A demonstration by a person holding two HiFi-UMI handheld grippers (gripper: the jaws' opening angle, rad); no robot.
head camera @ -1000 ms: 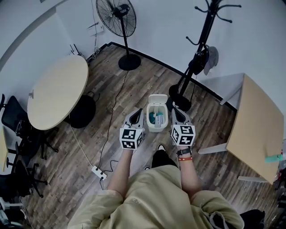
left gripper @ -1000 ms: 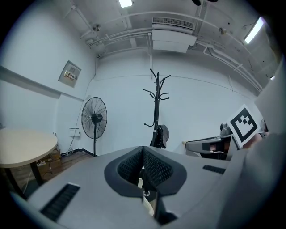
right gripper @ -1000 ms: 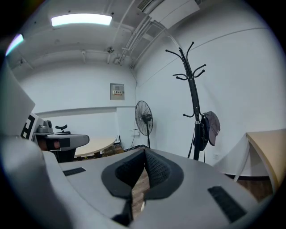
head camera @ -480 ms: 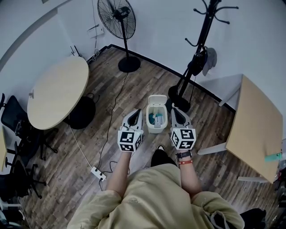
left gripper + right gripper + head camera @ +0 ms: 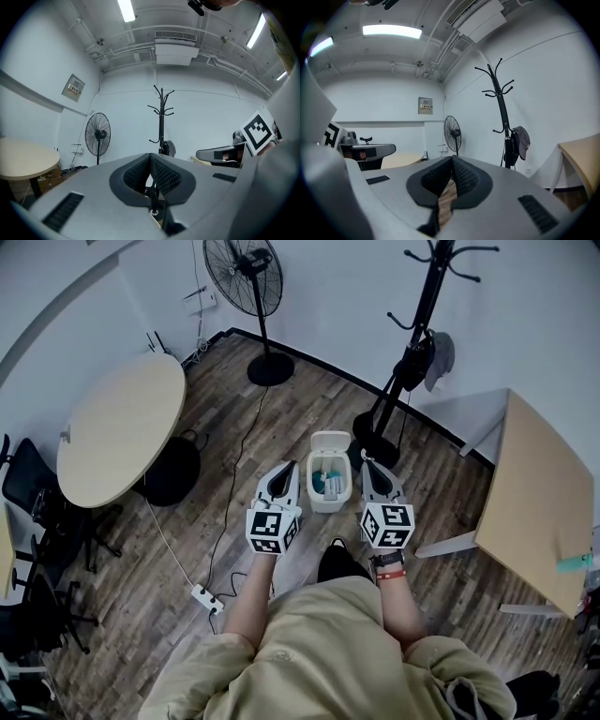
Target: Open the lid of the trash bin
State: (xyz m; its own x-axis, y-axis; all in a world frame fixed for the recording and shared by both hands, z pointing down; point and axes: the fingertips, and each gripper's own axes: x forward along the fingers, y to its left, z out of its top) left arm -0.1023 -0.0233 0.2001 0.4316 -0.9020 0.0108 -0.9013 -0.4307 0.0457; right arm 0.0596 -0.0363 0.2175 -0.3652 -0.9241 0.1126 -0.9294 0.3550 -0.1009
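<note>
A small white trash bin (image 5: 327, 476) stands on the wooden floor in the head view, its lid (image 5: 330, 442) tipped up at the far side and teal and white waste showing inside. My left gripper (image 5: 285, 471) hangs just left of the bin, my right gripper (image 5: 369, 466) just right of it, both held above the floor and apart from the bin. In the left gripper view the jaws (image 5: 150, 157) meet at their tips with nothing between them. The right gripper view shows the same: jaws (image 5: 451, 160) closed, empty. Neither gripper view shows the bin.
A black coat stand (image 5: 409, 362) with a bag and cap rises just behind the bin. A standing fan (image 5: 249, 292) is at the back, a round table (image 5: 117, 427) at left, a rectangular table (image 5: 536, 498) at right. A cable and power strip (image 5: 207, 600) lie on the floor.
Both grippers have shifted slightly forward, toward the far side of the bin. The bin and its raised lid look the same.
</note>
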